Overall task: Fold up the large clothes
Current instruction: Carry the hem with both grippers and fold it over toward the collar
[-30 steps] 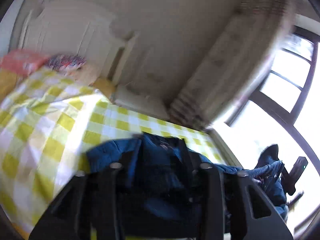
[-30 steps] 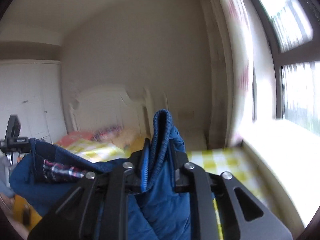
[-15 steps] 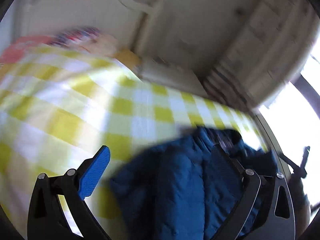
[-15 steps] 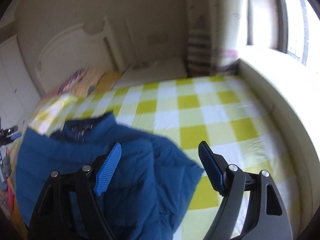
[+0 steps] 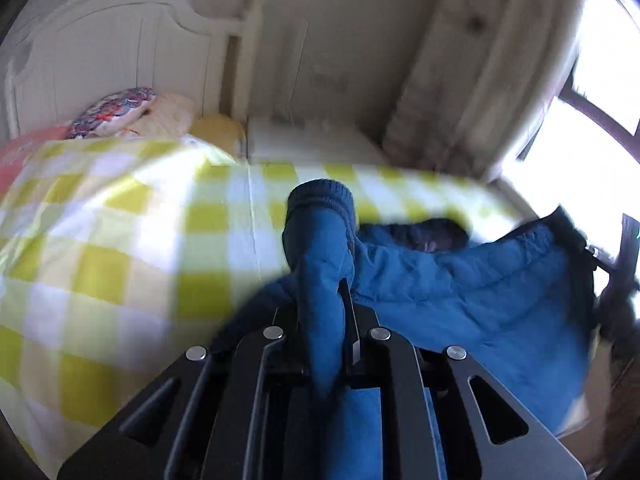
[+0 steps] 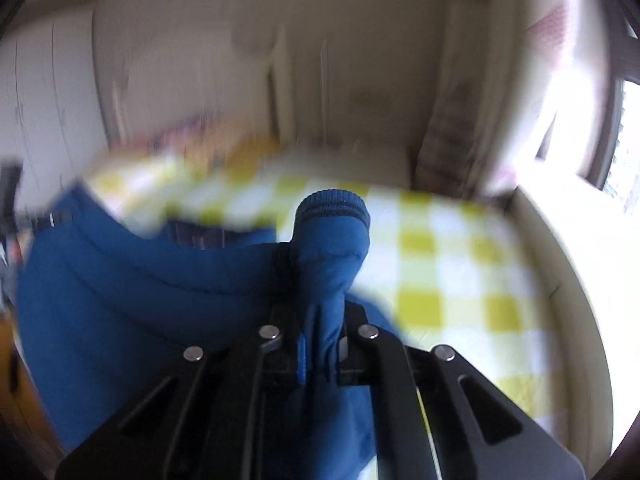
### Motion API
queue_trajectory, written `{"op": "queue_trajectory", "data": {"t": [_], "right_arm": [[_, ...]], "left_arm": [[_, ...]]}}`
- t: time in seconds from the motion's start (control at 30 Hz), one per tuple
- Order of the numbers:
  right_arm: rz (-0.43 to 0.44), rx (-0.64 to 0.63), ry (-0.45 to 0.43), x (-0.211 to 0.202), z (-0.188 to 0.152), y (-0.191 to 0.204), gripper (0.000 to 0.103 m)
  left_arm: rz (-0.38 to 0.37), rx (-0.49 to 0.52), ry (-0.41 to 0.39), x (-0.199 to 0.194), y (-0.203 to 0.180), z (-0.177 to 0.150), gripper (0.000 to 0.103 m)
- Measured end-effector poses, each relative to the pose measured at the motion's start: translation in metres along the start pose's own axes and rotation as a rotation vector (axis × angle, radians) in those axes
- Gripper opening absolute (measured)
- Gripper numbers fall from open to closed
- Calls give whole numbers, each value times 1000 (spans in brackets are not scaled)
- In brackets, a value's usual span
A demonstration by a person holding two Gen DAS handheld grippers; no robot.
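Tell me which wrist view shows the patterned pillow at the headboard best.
The left wrist view: the patterned pillow lies sharp against the white headboard. The right wrist view is motion-blurred there, leaving only a reddish smear beyond the blue jacket.

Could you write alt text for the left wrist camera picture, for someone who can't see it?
The left tongs are clamped on a ribbed cuff of a blue padded jacket, held above a bed with a yellow-and-white checked cover. A white headboard stands behind.

yellow-checked bedspread (image 5: 120,240) | white headboard (image 5: 100,52) — patterned pillow (image 5: 112,110) at its foot | curtain (image 5: 460,60) by window (image 5: 600,92)
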State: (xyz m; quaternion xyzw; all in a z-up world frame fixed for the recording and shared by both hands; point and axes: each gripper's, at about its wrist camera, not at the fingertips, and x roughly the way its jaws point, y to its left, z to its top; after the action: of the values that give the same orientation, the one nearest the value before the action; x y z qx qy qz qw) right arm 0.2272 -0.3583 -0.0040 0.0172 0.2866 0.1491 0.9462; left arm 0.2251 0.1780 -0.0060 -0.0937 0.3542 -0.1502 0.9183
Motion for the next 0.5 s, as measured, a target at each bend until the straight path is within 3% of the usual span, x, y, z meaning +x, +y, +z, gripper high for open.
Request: {"op": "queue_trajectory", "data": {"t": [0.1, 0.17, 0.27, 0.33, 0.5], "right_arm": [[5, 22, -47, -6, 26, -8, 8], [-60, 16, -14, 23, 36, -2, 8], [-127, 58, 199, 100, 13, -7, 8], [-166, 40, 320, 139, -18, -7, 16], [-144, 71, 238, 116, -18, -10, 10]], "left_arm": [[-63, -96, -27, -5, 20, 26, 14], [-4, -123, 12, 22, 23, 34, 14], [120, -158, 155, 92, 35, 20, 14], [160, -150, 200, 118, 40, 4, 20], [166, -158, 114, 97, 43, 5, 20]]}}
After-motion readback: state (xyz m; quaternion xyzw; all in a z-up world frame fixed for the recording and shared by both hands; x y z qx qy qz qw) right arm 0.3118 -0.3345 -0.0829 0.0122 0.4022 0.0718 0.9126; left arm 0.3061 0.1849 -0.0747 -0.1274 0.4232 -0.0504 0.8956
